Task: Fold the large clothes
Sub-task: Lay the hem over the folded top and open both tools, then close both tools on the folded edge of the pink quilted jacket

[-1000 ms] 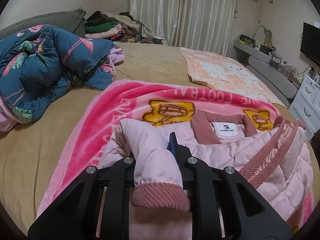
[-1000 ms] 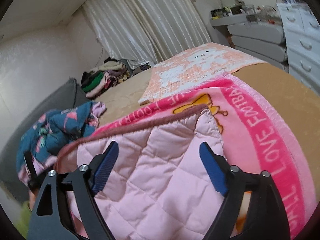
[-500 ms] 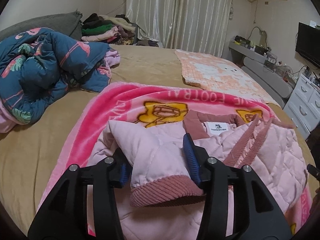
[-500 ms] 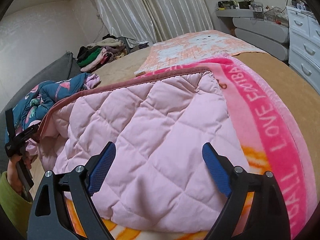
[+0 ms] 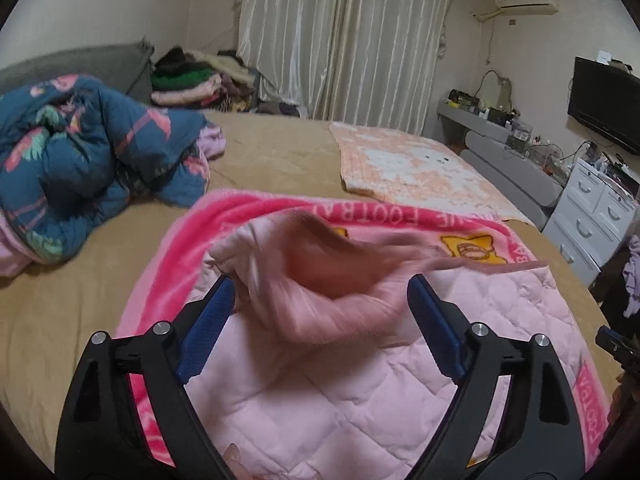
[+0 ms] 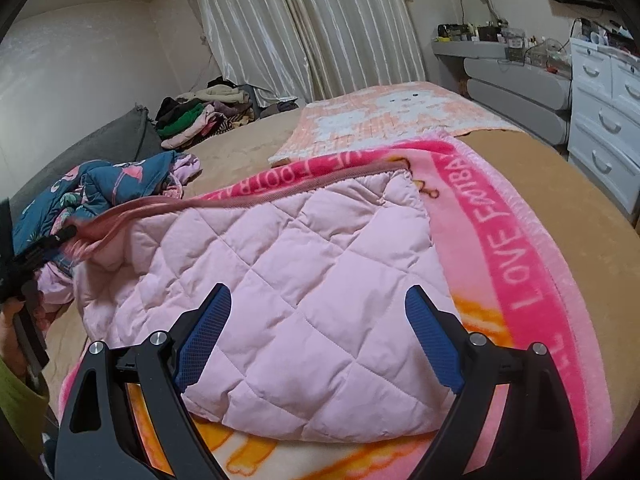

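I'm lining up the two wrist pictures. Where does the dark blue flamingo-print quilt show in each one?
Left wrist view: the dark blue quilt lies bunched at the left edge, on the tan bed.
Right wrist view: it sits at mid-left, beyond the pink jacket.
Shared landmark: the clothes pile by the curtains.

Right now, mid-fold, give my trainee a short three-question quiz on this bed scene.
1. True or false: the left hand-held gripper is clamped on the pink quilted jacket's sleeve.
2. What lies directly under the jacket: A) the blue floral duvet, B) the pink cartoon blanket, C) the bare tan bedsheet?
3. Fill in: the right hand-held gripper has its jaws ____.

Key:
1. False: its jaws have just been opening, with the blurred sleeve loose between them.
2. B.
3. Open, over the jacket's hem.
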Tool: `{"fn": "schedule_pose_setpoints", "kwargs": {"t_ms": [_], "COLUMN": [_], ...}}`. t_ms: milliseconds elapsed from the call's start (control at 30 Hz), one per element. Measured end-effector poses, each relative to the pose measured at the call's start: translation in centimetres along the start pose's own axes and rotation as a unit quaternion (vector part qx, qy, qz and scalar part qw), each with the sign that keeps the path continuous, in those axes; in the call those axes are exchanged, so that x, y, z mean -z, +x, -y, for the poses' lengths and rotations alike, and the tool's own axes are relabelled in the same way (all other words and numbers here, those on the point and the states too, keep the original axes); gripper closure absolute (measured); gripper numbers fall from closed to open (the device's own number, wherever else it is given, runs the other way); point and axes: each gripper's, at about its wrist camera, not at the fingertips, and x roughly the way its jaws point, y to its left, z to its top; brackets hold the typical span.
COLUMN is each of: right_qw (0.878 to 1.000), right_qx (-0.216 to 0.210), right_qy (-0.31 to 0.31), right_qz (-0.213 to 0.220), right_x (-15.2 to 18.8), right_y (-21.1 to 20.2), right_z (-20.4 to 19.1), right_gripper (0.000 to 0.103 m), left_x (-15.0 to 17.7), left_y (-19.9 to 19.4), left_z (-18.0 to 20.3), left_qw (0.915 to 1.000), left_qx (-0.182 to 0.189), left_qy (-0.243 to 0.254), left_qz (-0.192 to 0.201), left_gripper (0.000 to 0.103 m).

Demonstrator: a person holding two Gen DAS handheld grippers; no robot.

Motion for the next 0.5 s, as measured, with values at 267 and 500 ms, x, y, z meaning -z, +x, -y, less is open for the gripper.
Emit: {"fn": "schedule_pose_setpoints", "kwargs": {"t_ms": [267,500], "right_qw": [1.000,0.999], "right_qx": [0.009,0.010], "right_qy": [-0.015,-0.001], "right_qz": [0.026,0.049], "right_x": [-0.7,-0.8], "right_y": [-2.6,-5.0], "right_z": [-0.8,-0.5], "right_gripper": [0.015,0.004], "left_x": [-1.1,-0.8], "left_y": [-4.3,-6.7], "left_z": [0.6,0.5], "left_qw": [0.9992,0.9985], "left_qx": [0.004,-0.011], "left_qy": [0.002,0.018], "left_qz": [0.038,0.051], "left_gripper": [0.010,0.009]}}
